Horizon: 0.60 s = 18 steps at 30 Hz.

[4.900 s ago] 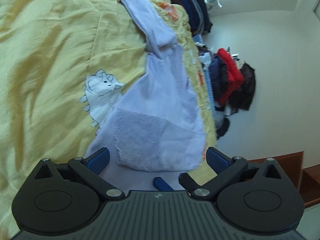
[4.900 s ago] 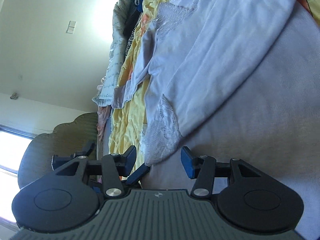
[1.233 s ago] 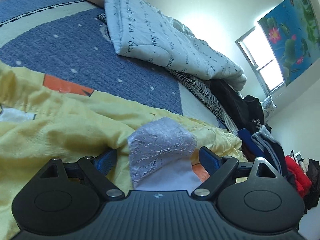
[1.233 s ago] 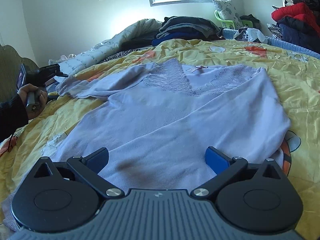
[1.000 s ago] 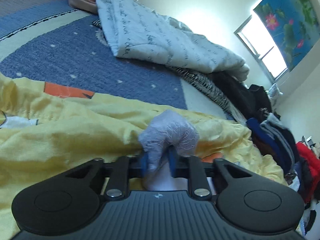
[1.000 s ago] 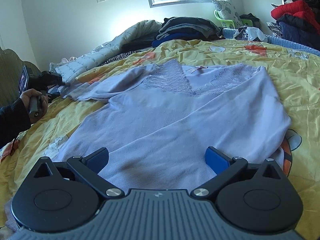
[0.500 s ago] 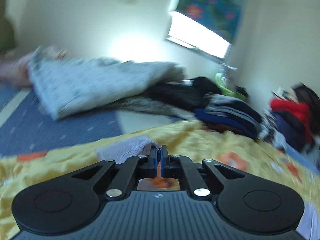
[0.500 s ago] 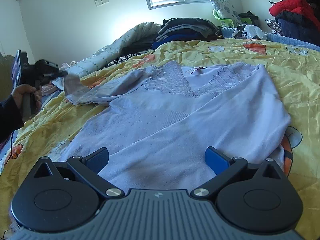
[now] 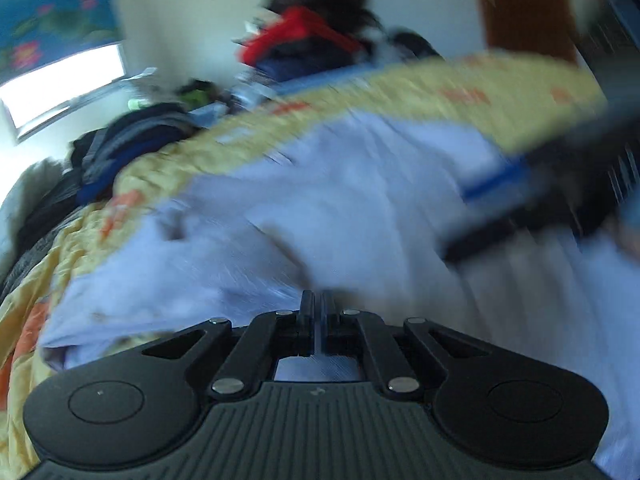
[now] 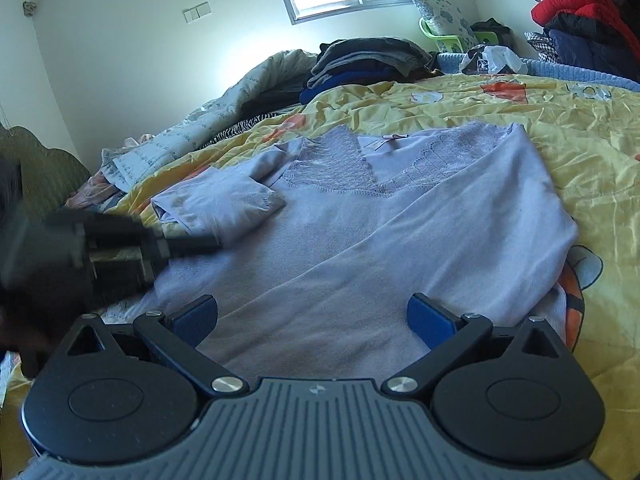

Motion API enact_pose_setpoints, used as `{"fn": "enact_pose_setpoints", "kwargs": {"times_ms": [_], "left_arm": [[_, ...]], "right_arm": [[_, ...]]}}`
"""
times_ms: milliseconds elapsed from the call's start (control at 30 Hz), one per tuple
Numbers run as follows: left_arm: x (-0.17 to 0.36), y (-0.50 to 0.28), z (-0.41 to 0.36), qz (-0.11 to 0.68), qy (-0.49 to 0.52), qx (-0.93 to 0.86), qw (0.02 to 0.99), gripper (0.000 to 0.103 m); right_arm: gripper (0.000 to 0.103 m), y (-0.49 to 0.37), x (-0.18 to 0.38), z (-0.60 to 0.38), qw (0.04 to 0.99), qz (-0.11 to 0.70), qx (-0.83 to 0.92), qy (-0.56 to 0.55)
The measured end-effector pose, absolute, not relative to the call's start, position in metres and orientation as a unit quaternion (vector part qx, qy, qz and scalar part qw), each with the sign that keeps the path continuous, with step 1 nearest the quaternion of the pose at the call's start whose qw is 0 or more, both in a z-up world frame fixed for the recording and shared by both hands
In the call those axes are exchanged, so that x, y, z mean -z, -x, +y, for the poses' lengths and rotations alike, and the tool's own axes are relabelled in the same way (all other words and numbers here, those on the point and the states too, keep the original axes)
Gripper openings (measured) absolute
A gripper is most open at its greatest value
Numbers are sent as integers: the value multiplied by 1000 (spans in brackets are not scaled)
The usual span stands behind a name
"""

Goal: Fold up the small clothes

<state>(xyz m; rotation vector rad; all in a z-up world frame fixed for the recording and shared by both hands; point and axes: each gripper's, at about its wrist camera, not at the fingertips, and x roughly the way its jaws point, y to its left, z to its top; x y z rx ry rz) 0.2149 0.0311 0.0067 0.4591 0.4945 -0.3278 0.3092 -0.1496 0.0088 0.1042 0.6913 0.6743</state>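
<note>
The lilac sweater (image 10: 400,240) lies face up on the yellow bedspread (image 10: 580,152), neckline toward the window. The left gripper (image 10: 208,242) is clamped on the cuff end of the left sleeve (image 10: 224,204), which is doubled across the chest; its jaws have just been closing, with the fabric pinched between them. The right gripper (image 10: 312,316) hovers over the hem with its jaws spread wide and nothing between them.

The likely trouble is the sleeve: the left wrist view is smeared, so a quick carry could drag the body of the sweater askew or leave the fold bunched, and letting go too early would drop the cuff crooked. The loose hem has nothing pinning it, so it may slide on the slippery cover.

Around the bed sit a stack of dark folded clothes (image 10: 360,60), a crumpled quilt (image 10: 224,112) and a red jacket (image 10: 580,0) on a heap, all well apart from the sweater. Nothing blocks the fold
</note>
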Motion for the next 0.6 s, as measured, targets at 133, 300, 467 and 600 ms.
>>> {"fn": "enact_pose_setpoints", "kwargs": {"times_ms": [133,300,467,600], "left_arm": [[-2,-202,25,229,-263,155,924,2],[-13,-211,56,246,-148,189,939,4],[-20,-221,112,241,38,173,954,4],[-20,-218,158,200,165,83,962,5]], "right_arm": [[100,-310,-10,-148,884,336,-323,-45],[98,-325,-28,-146,865,381,-307,-111],[90,-343,-64,-123,850,365,-341,-170],[76,-338,-73,-55,875,328,-354,16]]}}
